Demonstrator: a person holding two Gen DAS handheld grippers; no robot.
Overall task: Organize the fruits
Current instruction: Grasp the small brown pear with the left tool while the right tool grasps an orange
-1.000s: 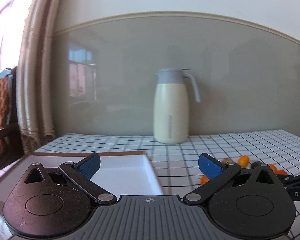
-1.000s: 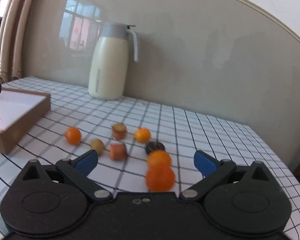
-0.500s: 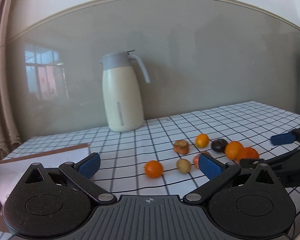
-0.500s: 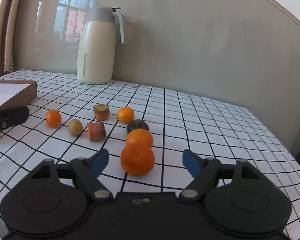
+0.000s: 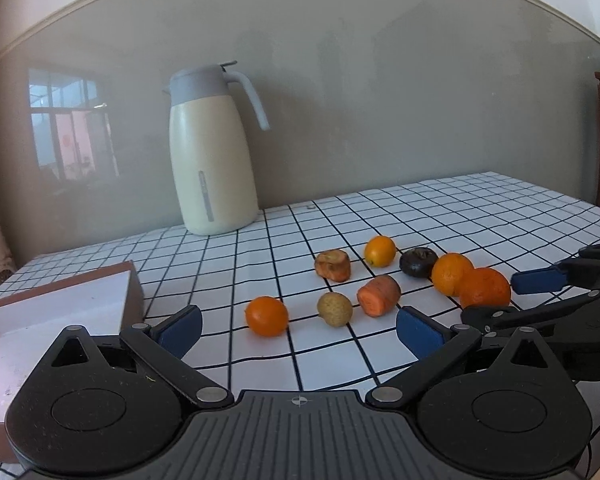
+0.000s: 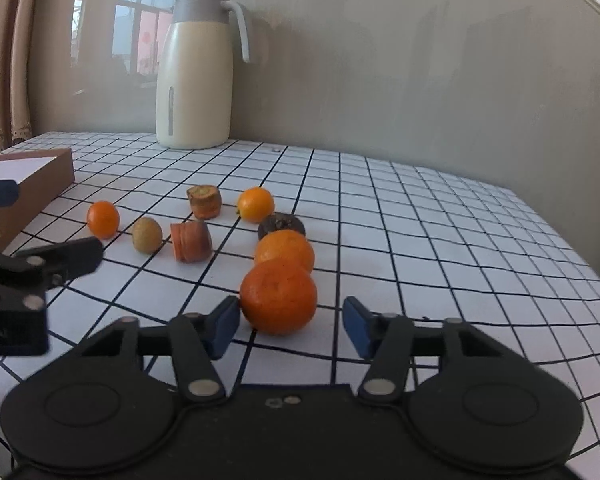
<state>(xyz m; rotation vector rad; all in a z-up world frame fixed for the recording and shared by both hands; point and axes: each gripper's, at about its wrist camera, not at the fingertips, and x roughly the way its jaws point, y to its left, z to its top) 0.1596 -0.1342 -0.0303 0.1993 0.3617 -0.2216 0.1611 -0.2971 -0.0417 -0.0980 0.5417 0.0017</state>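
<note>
Several fruits lie on the checked tablecloth. Nearest to my right gripper (image 6: 291,320) is a large mandarin (image 6: 278,296), which sits between its closing jaws. The left pad is at the fruit's skin and the right pad still stands apart. Behind it are a second mandarin (image 6: 284,250), a dark fruit (image 6: 281,226), a small orange (image 6: 255,204), two carrot pieces (image 6: 191,241), a tan round fruit (image 6: 147,234) and another small orange (image 6: 103,219). My left gripper (image 5: 298,330) is open and holds nothing, just short of that small orange (image 5: 267,316).
A cream jug (image 5: 212,152) stands at the back by the wall. A brown box with a white inside (image 5: 136,292) sits at the left edge of the table. The right side of the cloth (image 6: 460,240) is bare, and the table edge falls away at far right.
The left view has swung right from the box to the fruits. The right gripper has come up to the large mandarin and its jaws have narrowed round it.
</note>
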